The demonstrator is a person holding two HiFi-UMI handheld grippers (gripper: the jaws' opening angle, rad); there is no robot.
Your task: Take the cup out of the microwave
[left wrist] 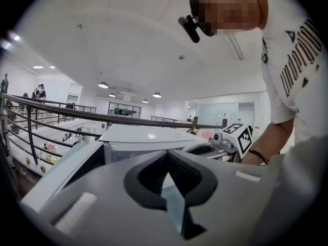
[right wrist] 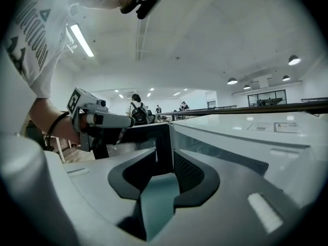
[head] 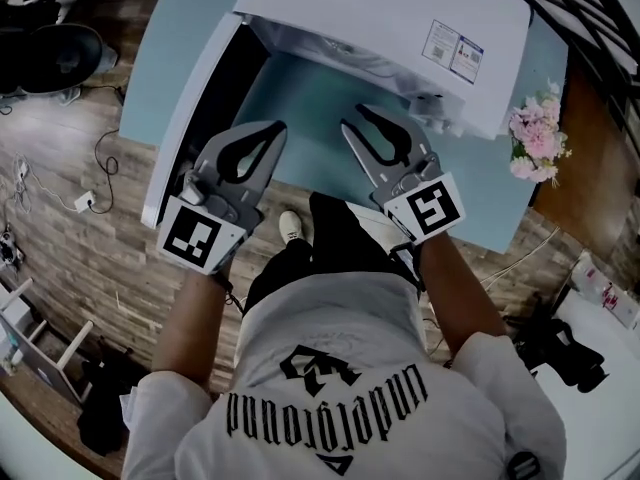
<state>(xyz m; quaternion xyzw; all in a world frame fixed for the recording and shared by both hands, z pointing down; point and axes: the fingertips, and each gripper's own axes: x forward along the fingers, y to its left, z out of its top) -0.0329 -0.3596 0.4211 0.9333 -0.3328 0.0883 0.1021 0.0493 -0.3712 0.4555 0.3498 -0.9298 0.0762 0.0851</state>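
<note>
White cotton shirt (head: pixel 330 368) with black lettering, nearest to our head view. We stand bent over the table edge with forearms stretched ahead, so that both tools reach the microwave's front.

Left tongs (head: pixel 272 130): grey moulded plastic, two curved arms with dark ribbed pads inside. The tips are clenched together with nothing between them, and only a thin sliver of table shows through the loop. We judge they stand closed because they have no job yet beside the open door.

Right tongs (head: pixel 353 116): same make, tips released and standing apart, empty. They are aimed at the oven's mouth, most likely readied to take the cup.

Marker cubes (head: pixel 432 208): white with black squares, one at the back of each tool.

Microwave (head: pixel 400 18): white, boxy, with a smooth top and a small printed label (head: pixel 452 50), set at the back of the table. Its door (head: pixel 190 128) is swung wide to the left and dark on the inner face, which leaves the cavity free to reach.

Cup: not visible in any view. The oven's top hides the cavity from above, so we presume the cup sits inside, not yet taken.

Table (head: pixel 310 98): flat, matt, pale-blue top.

Pink flowers (head: pixel 535 133): soft bunch at the table's right corner, well apart from the work.

Floor (head: pixel 110 258): wood-look planks.
</note>
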